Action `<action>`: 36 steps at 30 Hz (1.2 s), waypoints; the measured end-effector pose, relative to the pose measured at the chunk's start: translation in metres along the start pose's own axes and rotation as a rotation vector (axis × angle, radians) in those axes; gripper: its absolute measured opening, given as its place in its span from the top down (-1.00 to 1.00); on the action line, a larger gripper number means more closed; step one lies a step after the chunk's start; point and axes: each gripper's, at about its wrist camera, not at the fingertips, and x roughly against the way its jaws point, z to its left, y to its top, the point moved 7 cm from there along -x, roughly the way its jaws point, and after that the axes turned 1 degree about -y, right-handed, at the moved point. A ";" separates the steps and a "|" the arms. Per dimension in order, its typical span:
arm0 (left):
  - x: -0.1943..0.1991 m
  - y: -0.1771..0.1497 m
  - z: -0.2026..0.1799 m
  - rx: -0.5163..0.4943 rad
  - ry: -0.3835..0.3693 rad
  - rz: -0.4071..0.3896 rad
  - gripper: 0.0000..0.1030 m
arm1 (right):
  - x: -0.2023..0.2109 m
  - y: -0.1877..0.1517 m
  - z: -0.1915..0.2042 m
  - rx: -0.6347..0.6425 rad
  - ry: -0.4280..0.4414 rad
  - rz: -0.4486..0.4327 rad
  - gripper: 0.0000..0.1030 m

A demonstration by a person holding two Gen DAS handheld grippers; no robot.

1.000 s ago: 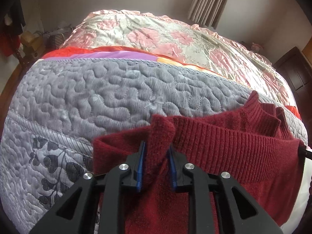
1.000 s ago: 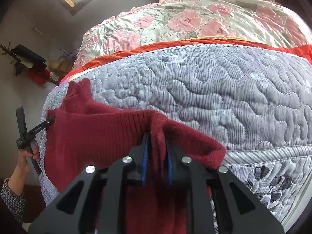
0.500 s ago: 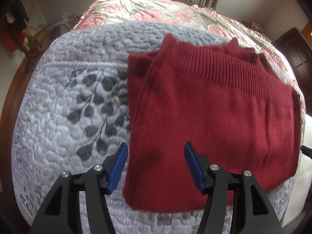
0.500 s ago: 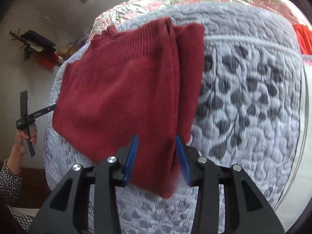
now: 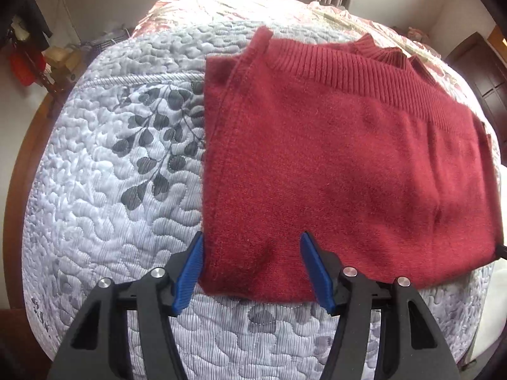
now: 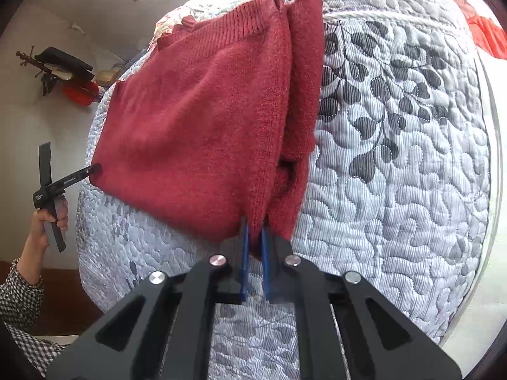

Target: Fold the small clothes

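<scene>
The left gripper [image 5: 250,253] stands released, its blue pads spread wide on either side of the near left corner of the red sweater [image 5: 342,164], while the right gripper [image 6: 254,234] is clenched on a fold at the sweater's near right corner, though how much knit sits between the pads is hard to make out. The sweater lies folded flat on the grey quilted bedspread [image 5: 126,215], ribbed hem towards the far side. Beyond it a pink floral cover [image 5: 221,3] spreads over the far bed.

Sweater [image 6: 196,120] hem hides right tool [image 6: 253,237] tips; sleeve [image 6: 19,304] cut off at frame edge.
</scene>
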 end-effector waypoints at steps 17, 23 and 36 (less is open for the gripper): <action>-0.030 -0.019 0.010 0.091 0.003 0.053 -0.27 | -0.044 -0.021 -0.025 -0.065 -0.068 0.068 0.65; 0.023 -0.001 -0.008 0.065 -0.036 -0.048 -0.32 | 0.001 0.008 -0.016 -0.056 -0.098 -0.051 0.35; 0.015 0.046 -0.118 -0.052 -0.133 -0.085 -0.41 | -0.008 0.057 -0.010 -0.072 -0.209 -0.102 0.06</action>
